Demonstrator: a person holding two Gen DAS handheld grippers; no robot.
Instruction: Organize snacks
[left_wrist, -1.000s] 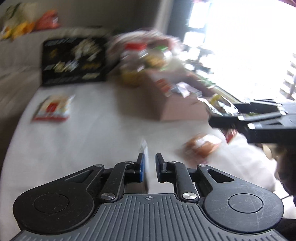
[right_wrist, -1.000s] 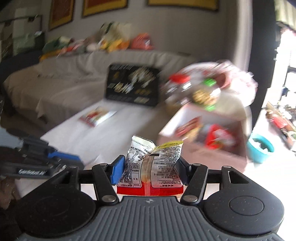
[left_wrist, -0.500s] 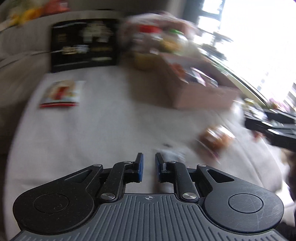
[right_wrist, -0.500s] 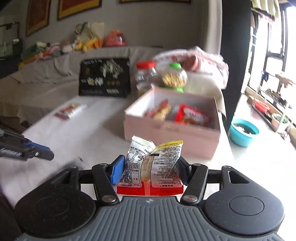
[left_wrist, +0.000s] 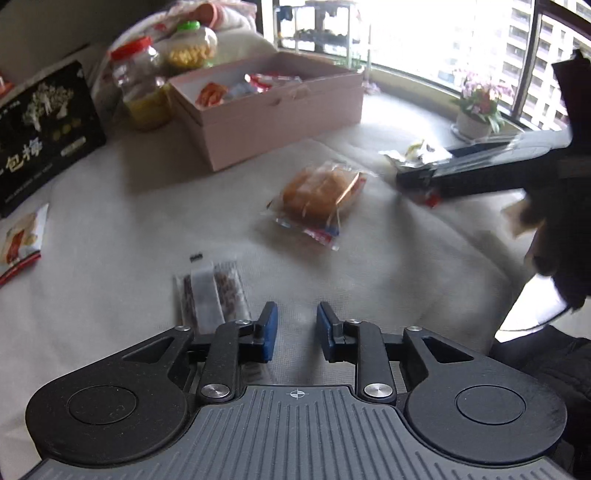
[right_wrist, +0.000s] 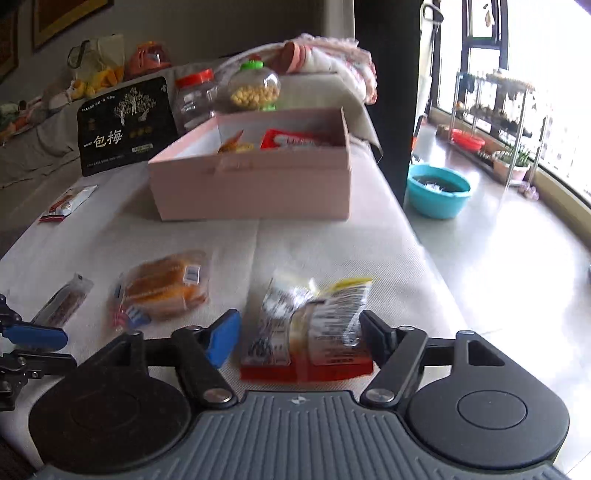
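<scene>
Crinkled foil of the snack packet (right_wrist: 310, 328) lay between the fingers of the right hand-held gripper (right_wrist: 299, 332), but the jaws had spread wide: half a second earlier they pinched it upright, and now the blue pad (right_wrist: 221, 338) stood clear of its left edge, while the black finger on the other side sat just beside or perhaps touching its right edge. The packet looked slumped onto the white-covered worktop (right_wrist: 314, 251), well short of the pink box (right_wrist: 251, 177) that stood straight ahead of this gripper with other snacks already inside. That read as a release, so the packet seemed set down among the loose items instead of filed in the box; it would likely need picking up again. Ahead and to the left of the right gripper lay the wrapped bread (right_wrist: 162, 288), and further left a slim bar packet (right_wrist: 62, 302). The left hand-held gripper (left_wrist: 295, 328) had swung round since a second earlier and now hovered low over the worktop, jaws only a little apart and holding nothing, with that same bar packet (left_wrist: 210, 295) just ahead and left of its left finger, probably its next pick-up.
</scene>
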